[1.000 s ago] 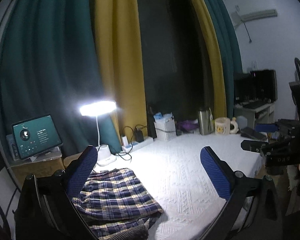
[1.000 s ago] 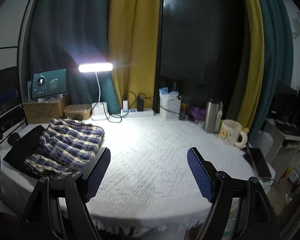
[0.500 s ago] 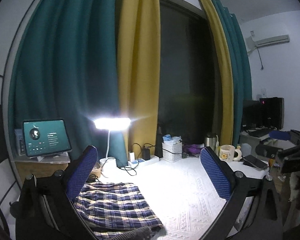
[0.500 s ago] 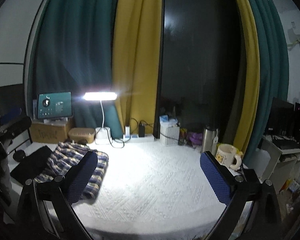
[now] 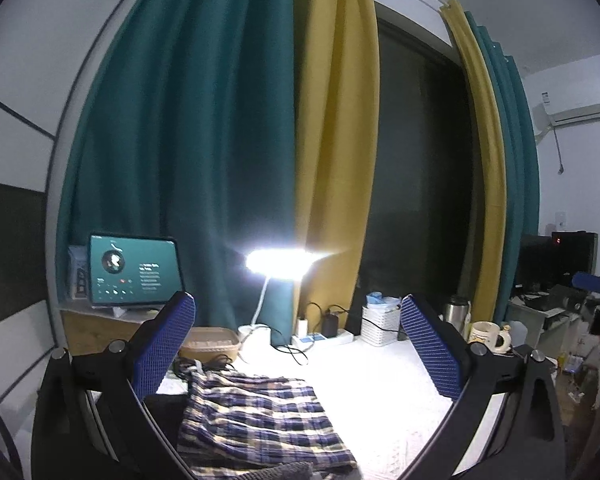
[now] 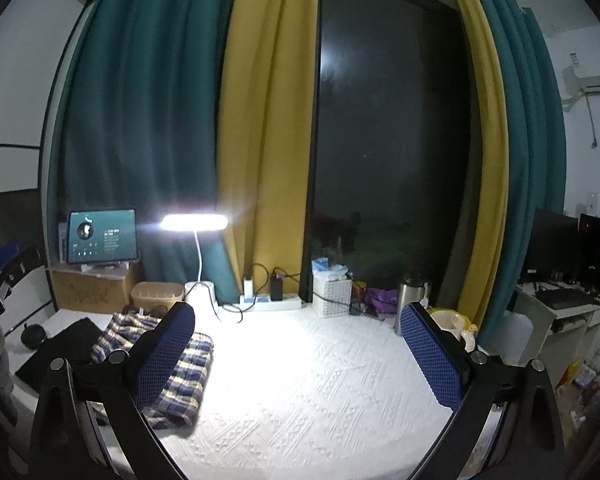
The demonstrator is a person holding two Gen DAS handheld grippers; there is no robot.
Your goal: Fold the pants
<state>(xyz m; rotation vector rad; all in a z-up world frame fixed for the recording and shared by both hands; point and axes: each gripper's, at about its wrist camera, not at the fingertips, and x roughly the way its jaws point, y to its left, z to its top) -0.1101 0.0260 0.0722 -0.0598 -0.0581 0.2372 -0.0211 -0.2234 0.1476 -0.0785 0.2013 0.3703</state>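
The plaid pants (image 5: 256, 420) lie folded on the left side of the white-covered table (image 5: 372, 384), partly over a dark cloth (image 6: 56, 352). In the right wrist view the pants (image 6: 188, 376) show behind the left blue finger. My left gripper (image 5: 296, 344) is open and empty, held above and behind the pants. My right gripper (image 6: 296, 344) is open and empty, raised over the table's middle. The right gripper (image 5: 592, 300) also shows at the far right of the left wrist view.
A lit desk lamp (image 6: 194, 222), a tablet (image 6: 102, 236) on a cardboard box, a wicker basket (image 6: 156, 294), a power strip (image 6: 270, 302), a white basket (image 6: 332, 294), a steel flask (image 6: 412, 292) and a mug (image 5: 488, 334) line the table's back. A desk with monitors (image 6: 572, 252) stands at the right.
Both grippers have risen and tilted upward, so more curtain and window show and the table sits lower in view. The pants have not moved. Both grippers stay open.
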